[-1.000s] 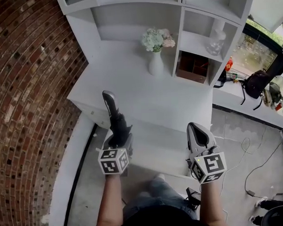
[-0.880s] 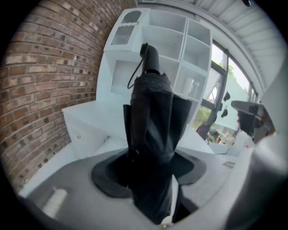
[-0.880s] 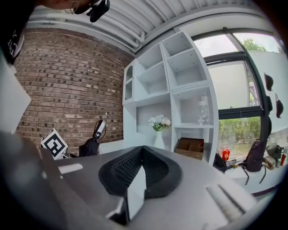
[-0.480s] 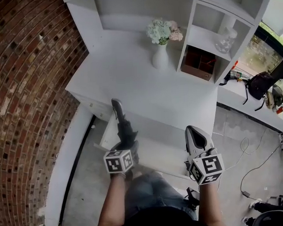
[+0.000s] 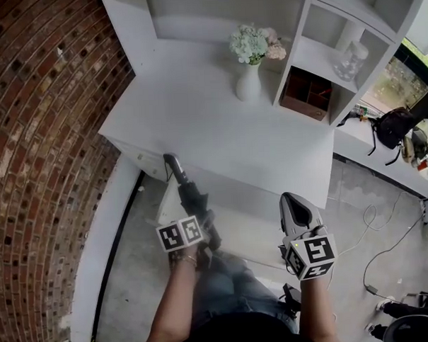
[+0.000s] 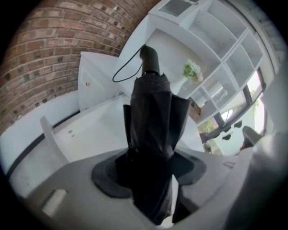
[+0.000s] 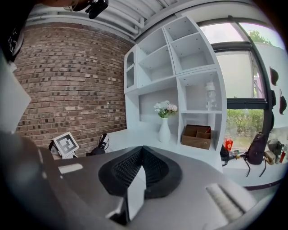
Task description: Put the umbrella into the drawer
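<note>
A black folded umbrella (image 5: 190, 197) lies in my left gripper (image 5: 204, 227), whose jaws are shut round its lower cloth part. Its handle (image 5: 172, 163) points up toward the front edge of the white desk (image 5: 197, 118). In the left gripper view the umbrella (image 6: 153, 117) rises from between the jaws, its handle (image 6: 150, 56) and wrist loop at the top. The pulled-out white drawer (image 5: 252, 232) lies below the desk edge, just right of the umbrella. My right gripper (image 5: 295, 204) hangs over the drawer's right part, shut and holding nothing (image 7: 143, 150).
A white vase of flowers (image 5: 249, 80) stands at the back of the desk. The shelf unit holds a brown box (image 5: 306, 95) and a glass bottle (image 5: 352, 58). A brick wall (image 5: 43, 139) closes off the left. A black bag (image 5: 393, 127) and cables lie at the right.
My left gripper has sunk and rolled, and the umbrella has come down from over the desk top to the drawer's height. The right gripper has dropped slightly.
</note>
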Demonstrator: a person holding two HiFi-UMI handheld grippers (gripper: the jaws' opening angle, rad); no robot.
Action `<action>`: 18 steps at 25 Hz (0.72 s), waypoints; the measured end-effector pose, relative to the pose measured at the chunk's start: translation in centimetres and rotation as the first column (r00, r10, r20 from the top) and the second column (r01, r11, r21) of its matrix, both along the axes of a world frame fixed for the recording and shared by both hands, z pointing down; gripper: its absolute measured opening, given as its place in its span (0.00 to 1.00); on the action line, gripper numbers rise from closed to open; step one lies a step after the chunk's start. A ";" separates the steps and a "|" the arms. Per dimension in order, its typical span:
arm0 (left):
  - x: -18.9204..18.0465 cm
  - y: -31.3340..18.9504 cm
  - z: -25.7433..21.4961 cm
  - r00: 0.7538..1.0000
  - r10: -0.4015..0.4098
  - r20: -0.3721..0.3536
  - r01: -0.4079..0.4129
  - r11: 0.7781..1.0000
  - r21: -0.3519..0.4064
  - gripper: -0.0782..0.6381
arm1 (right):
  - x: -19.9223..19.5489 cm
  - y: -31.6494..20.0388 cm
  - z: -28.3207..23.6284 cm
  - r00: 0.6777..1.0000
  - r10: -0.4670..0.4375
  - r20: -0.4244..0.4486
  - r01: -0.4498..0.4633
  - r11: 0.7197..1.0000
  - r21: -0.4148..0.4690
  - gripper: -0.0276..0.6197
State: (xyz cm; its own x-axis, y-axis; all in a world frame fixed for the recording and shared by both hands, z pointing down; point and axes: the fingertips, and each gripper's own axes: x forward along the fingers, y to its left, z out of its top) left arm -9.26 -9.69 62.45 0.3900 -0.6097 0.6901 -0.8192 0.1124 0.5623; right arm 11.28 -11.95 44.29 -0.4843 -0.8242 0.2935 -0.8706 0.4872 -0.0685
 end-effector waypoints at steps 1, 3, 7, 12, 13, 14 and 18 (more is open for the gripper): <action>-0.2 0.1 0.4 1.000 -0.019 -0.019 0.018 1.000 -0.024 0.45 | -0.3 -0.1 -0.1 1.000 0.001 -0.002 -0.001 1.000 0.000 0.04; -0.7 0.1 1.2 0.998 -0.054 -0.045 0.051 0.996 -0.067 0.45 | -0.8 -0.4 -0.2 1.000 0.000 -0.009 0.000 1.000 0.000 0.04; -1.7 0.3 2.6 0.990 -0.107 -0.090 0.092 0.983 -0.158 0.45 | -1.8 -1.1 -0.2 1.000 0.005 -0.016 -0.005 1.000 -0.007 0.04; -2.0 0.3 3.8 0.983 -0.129 -0.129 0.094 0.964 -0.249 0.45 | -2.9 -1.8 0.1 1.000 0.000 -0.024 0.000 1.000 -0.019 0.04; -2.0 0.2 4.1 0.983 -0.127 -0.130 0.088 0.959 -0.270 0.45 | -3.0 -1.9 0.2 1.000 -0.001 -0.026 0.000 1.000 -0.022 0.04; -1.9 0.1 4.4 0.984 -0.123 -0.129 0.081 0.953 -0.291 0.45 | -3.2 -2.0 0.3 1.000 -0.001 -0.027 0.000 1.000 -0.024 0.04; -1.2 -0.4 5.2 0.989 -0.085 -0.121 0.036 0.932 -0.361 0.45 | -3.4 -2.5 0.6 0.999 0.003 -0.035 -0.004 0.999 -0.033 0.04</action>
State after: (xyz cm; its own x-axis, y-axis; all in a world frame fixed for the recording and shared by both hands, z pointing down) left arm -10.42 -10.06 67.69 0.4631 -0.3578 0.8109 -0.7252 0.3731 0.5787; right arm 7.87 -14.47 44.85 -0.4703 -0.8154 0.3377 -0.8745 0.4821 -0.0537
